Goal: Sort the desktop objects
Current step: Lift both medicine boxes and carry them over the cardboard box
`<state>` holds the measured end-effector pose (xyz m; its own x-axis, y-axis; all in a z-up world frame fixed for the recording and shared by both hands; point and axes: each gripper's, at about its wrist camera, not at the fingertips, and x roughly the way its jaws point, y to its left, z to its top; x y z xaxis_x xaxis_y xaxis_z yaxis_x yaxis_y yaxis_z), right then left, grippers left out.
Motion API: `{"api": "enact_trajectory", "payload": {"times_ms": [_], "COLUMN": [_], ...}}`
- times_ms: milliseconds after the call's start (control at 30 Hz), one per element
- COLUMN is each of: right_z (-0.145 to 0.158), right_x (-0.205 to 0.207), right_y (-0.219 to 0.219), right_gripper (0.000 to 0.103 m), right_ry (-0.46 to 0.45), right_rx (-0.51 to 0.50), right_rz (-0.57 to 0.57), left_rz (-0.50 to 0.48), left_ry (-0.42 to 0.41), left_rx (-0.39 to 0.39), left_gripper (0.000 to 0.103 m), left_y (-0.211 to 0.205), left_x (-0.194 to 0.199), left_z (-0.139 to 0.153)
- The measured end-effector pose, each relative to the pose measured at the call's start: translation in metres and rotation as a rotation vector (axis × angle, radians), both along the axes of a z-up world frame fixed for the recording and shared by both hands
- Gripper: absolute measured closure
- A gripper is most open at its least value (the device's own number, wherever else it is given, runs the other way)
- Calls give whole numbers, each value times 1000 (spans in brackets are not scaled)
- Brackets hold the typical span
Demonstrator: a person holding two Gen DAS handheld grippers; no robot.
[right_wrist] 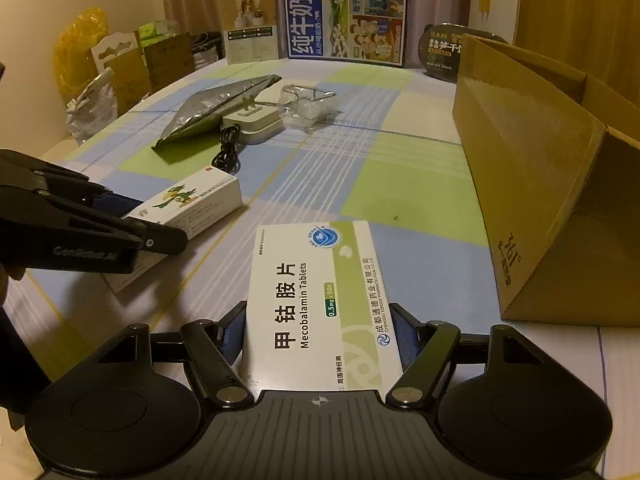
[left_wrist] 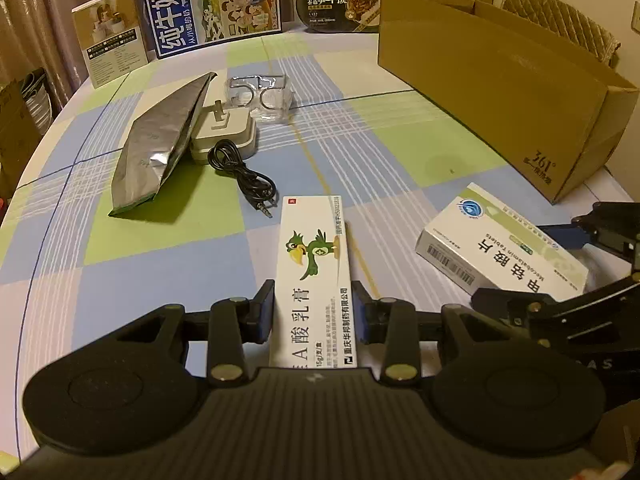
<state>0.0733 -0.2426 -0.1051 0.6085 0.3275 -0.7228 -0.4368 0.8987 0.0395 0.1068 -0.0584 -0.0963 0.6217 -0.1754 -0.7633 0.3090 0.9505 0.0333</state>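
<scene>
You've got a box in each gripper now: your left gripper (left_wrist: 314,312) pinches the narrow ointment carton (left_wrist: 314,276), your right gripper (right_wrist: 320,336) clamps the wider tablet box (right_wrist: 316,300). Both white-and-green boxes lie flat on the checked worktop (left_wrist: 400,152). Next, probably lift them clear and carry them to the open cardboard box (left_wrist: 500,92).
</scene>
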Motion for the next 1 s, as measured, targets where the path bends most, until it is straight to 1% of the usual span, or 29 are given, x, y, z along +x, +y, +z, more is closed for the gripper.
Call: {"api": "enact_trajectory", "payload": {"times_ms": [67,400,767,1000], "right_z": [2,28,64,87], "right_x": [0,-8,-20,-33], "right_y": [0,0,-10,-17], "right_gripper": [35,35,35,35], "right_ry": [1,-53,-97,-137], "right_rx": [2,4,36,45], "right_rz": [-6,-22,-80,-97], "left_rz": [4,16,10,4], "left_ry": [0,-13,-52,-70], "left_rx": [-6,-28,-51,-71], "left_gripper": [70,70,70,70], "left_y": [1,3,-3,-11], "left_x": [-2,-12,-26,-37], "left_z": [2,18,46,62]}}
